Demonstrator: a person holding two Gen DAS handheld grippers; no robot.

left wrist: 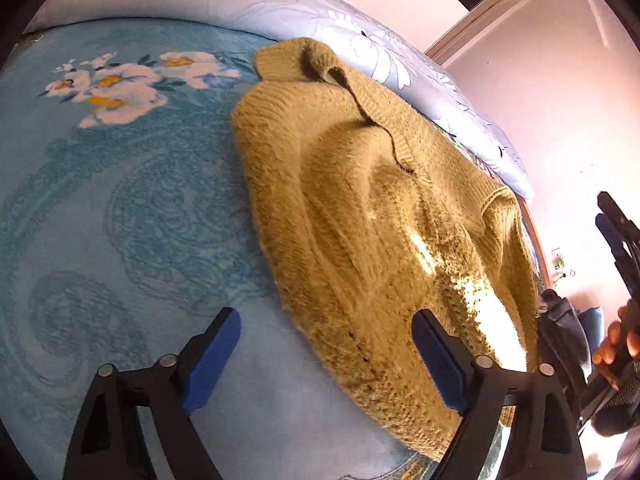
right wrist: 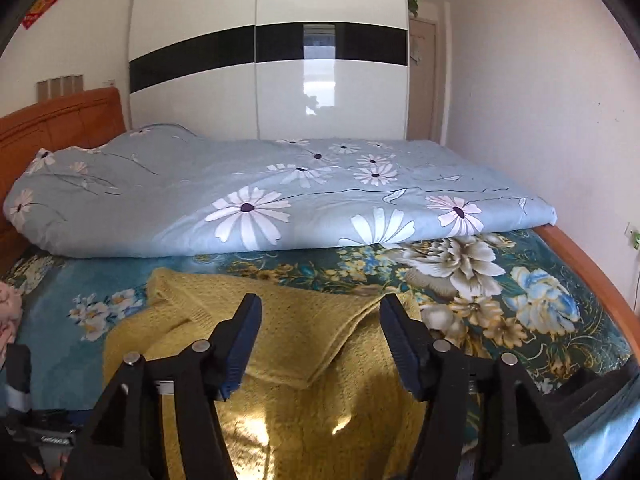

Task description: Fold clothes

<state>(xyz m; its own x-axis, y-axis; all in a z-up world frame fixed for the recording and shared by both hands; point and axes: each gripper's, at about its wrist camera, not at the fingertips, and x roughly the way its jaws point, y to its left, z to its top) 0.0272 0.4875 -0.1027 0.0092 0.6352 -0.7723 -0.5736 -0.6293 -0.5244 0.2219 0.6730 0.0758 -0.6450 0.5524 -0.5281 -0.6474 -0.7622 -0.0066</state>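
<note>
A mustard-yellow knitted sweater (left wrist: 360,208) lies partly folded on the blue floral bed cover (left wrist: 120,208). My left gripper (left wrist: 326,320) is open and empty, hovering just above the sweater's near hem, with one finger over the bed cover and the other over the knit. In the right wrist view the same sweater (right wrist: 288,344) lies below my right gripper (right wrist: 320,308), which is open and empty above it, with a folded flap between the fingers. The right gripper also shows at the right edge of the left wrist view (left wrist: 616,236).
A folded light-blue daisy duvet (right wrist: 280,196) lies along the far side of the bed. An orange headboard (right wrist: 52,124) stands at the left and a wooden bed rim (right wrist: 592,264) at the right. A white wardrobe (right wrist: 272,80) stands behind. A pink garment (right wrist: 10,312) sits at the left edge.
</note>
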